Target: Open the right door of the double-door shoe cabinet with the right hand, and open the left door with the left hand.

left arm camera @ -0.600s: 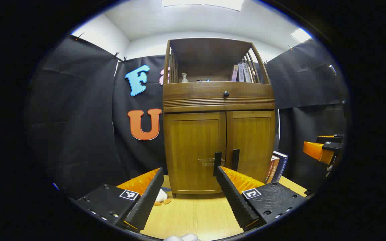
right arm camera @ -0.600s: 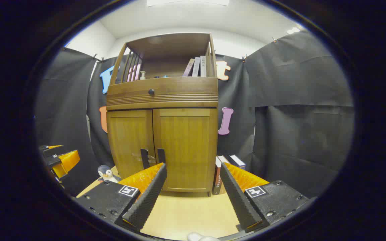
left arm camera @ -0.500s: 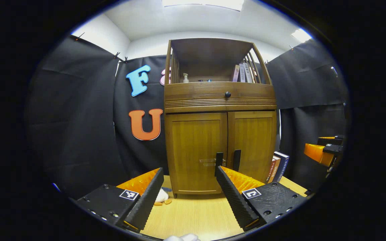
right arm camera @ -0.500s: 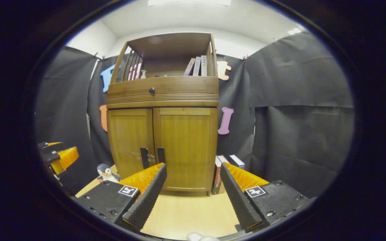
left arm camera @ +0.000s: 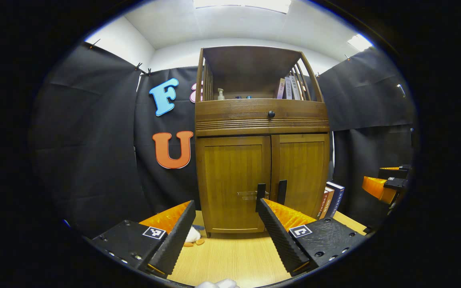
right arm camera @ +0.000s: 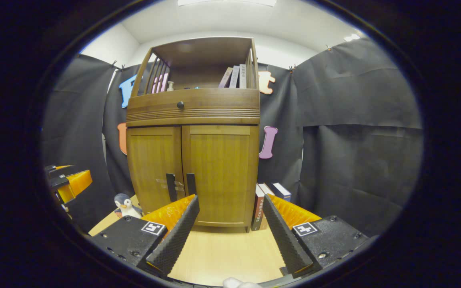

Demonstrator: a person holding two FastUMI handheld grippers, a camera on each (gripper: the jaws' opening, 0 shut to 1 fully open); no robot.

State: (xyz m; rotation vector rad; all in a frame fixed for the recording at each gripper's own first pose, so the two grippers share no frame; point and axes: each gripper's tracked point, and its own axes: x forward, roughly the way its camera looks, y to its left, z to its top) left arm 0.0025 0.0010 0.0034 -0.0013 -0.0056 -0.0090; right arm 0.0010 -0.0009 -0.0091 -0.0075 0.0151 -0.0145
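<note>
A brown wooden shoe cabinet (left arm camera: 260, 120) (right arm camera: 192, 112) stands ahead on a light wooden table. Its left door (left arm camera: 232, 182) (right arm camera: 152, 164) and right door (left arm camera: 300, 170) (right arm camera: 220, 172) are both closed. Two dark vertical handles (left arm camera: 271, 192) (right arm camera: 180, 186) sit side by side at the middle seam. My left gripper (left arm camera: 226, 212) is open, short of the left door, holding nothing. My right gripper (right arm camera: 230, 208) is open too, short of the right door. In the left gripper view the right gripper (left arm camera: 386, 184) shows at the far right; in the right gripper view the left gripper (right arm camera: 66, 184) shows at the far left.
Books (left arm camera: 331, 199) (right arm camera: 268, 200) lean against the cabinet's right side. A toy penguin (right arm camera: 125, 205) (left arm camera: 193, 235) stands by its left foot. The upper shelf holds books (left arm camera: 290, 86) and a small bottle (left arm camera: 220, 93). Black cloth walls surround the table (right arm camera: 222, 256).
Both views have shifted slightly: the cabinet sits a little lower in the left gripper view and higher in the right gripper view. Both doors stay closed and both grippers stay open.
</note>
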